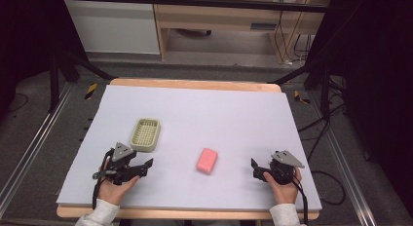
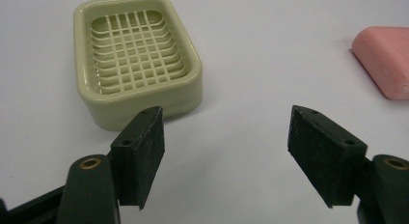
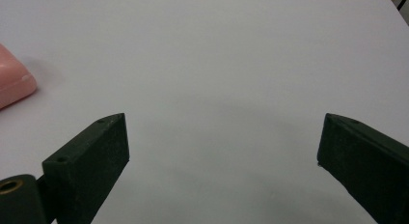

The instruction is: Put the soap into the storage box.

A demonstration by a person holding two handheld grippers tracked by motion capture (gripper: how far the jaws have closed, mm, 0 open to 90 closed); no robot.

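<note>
A cream soap dish (image 1: 145, 135) with a grid floor lies empty on the left of the pale sheet. A pink bar of soap (image 1: 207, 160) rests near the middle, apart from the dish. My left gripper (image 1: 146, 166) sits just below the dish, pointing right, open with nothing between its jaws. In the left gripper view (image 2: 225, 125) the dish (image 2: 140, 96) is ahead on the left and the soap (image 2: 386, 57) at the right edge. My right gripper (image 1: 255, 168) rests right of the soap, open and empty. In the right gripper view (image 3: 224, 132) the soap (image 3: 12, 86) shows at the left edge.
A pale lavender sheet (image 1: 219, 114) covers the wooden table (image 1: 195, 84). Black frame legs and cables stand on the floor to both sides. A wooden cabinet (image 1: 219, 16) lies beyond the far edge.
</note>
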